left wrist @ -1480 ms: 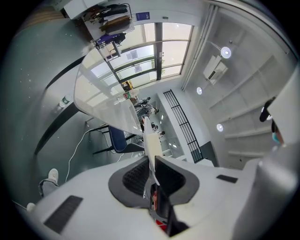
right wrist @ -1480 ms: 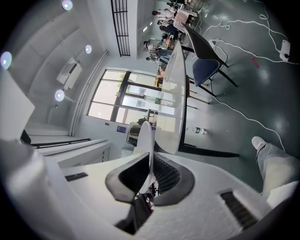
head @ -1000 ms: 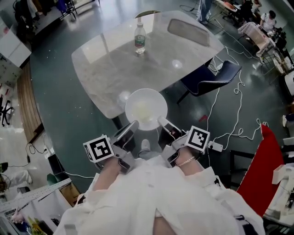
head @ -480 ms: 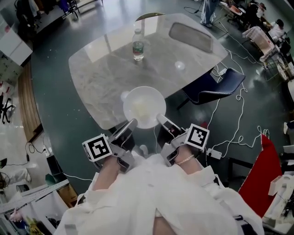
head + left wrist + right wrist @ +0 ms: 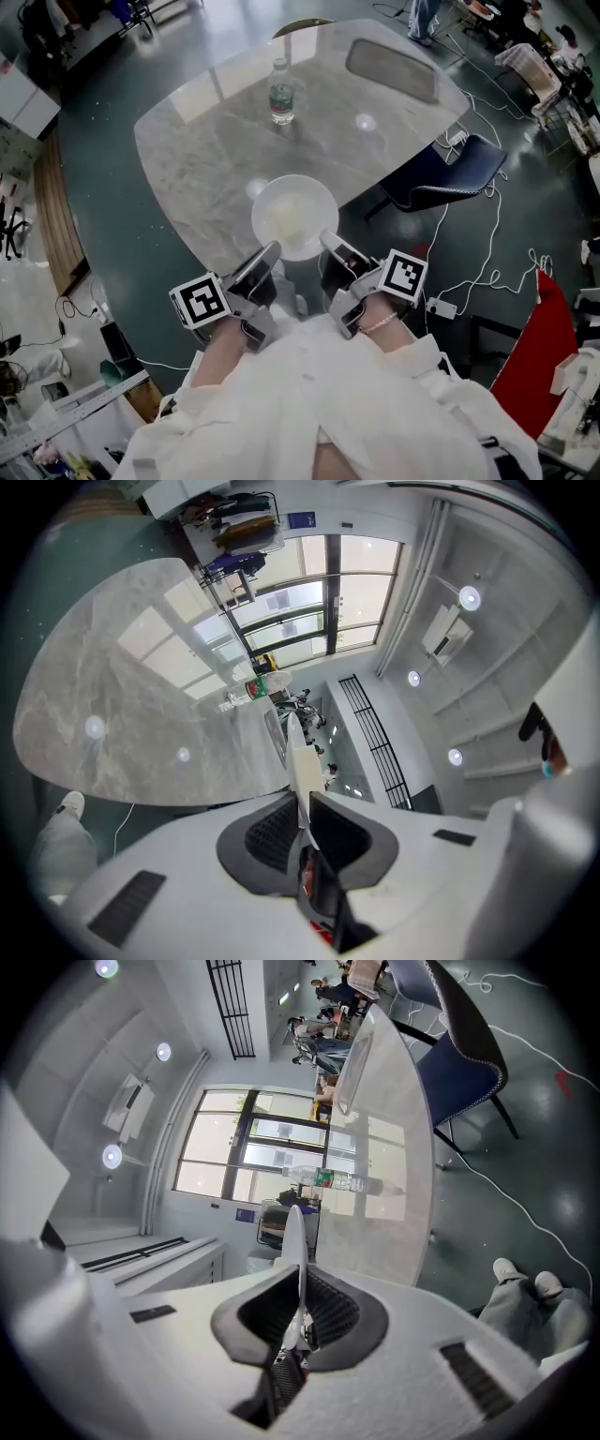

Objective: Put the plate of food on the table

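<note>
The left claw is clenched on the near-left rim of the white plate of food. This plate is over the near edge of the marble counter; farther back on the counter a water bottle stands upright. The right claw grasps the plate's near-right rim. A blue chair stands beside the counter's right side.
</note>
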`<action>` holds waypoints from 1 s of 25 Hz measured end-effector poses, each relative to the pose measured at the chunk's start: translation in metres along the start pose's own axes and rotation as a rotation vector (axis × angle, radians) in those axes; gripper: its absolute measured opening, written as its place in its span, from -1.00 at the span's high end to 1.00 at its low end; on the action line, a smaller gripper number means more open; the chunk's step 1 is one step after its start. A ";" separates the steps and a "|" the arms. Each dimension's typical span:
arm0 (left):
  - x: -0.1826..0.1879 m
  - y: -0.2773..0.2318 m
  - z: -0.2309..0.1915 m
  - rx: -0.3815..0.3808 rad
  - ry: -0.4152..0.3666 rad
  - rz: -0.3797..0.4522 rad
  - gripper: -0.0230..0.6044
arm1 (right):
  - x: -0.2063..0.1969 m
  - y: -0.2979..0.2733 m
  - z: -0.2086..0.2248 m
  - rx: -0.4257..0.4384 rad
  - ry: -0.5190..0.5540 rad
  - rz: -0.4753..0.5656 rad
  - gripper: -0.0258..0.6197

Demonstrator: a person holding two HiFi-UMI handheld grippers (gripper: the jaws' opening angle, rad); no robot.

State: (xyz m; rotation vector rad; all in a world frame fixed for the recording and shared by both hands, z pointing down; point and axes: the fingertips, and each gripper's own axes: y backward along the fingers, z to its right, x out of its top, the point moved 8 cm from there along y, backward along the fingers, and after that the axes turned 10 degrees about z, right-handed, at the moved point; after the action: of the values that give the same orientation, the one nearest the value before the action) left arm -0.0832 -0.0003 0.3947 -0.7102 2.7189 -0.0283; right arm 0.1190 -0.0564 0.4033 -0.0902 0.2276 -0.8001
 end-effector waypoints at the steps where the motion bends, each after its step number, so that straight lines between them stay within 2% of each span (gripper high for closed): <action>1: 0.006 -0.004 -0.001 0.000 0.008 -0.001 0.78 | 0.003 -0.006 -0.002 0.000 0.003 0.002 0.88; 5: 0.032 -0.021 -0.002 -0.004 0.017 -0.007 0.78 | 0.014 -0.032 -0.012 0.006 0.031 0.015 0.88; 7: 0.041 -0.028 -0.006 0.005 0.045 -0.015 0.78 | 0.015 -0.044 -0.011 0.000 0.019 0.018 0.88; 18: 0.102 -0.062 -0.038 0.044 0.074 -0.061 0.78 | 0.024 -0.113 -0.008 -0.058 -0.010 0.024 0.88; 25: 0.128 -0.103 -0.051 0.026 0.048 -0.126 0.78 | 0.047 -0.143 0.001 -0.090 -0.025 0.083 0.88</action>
State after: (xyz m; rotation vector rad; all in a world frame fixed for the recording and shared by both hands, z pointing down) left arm -0.1560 -0.1551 0.4134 -0.8836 2.7093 -0.1112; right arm 0.0507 -0.1895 0.4205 -0.1748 0.2421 -0.7056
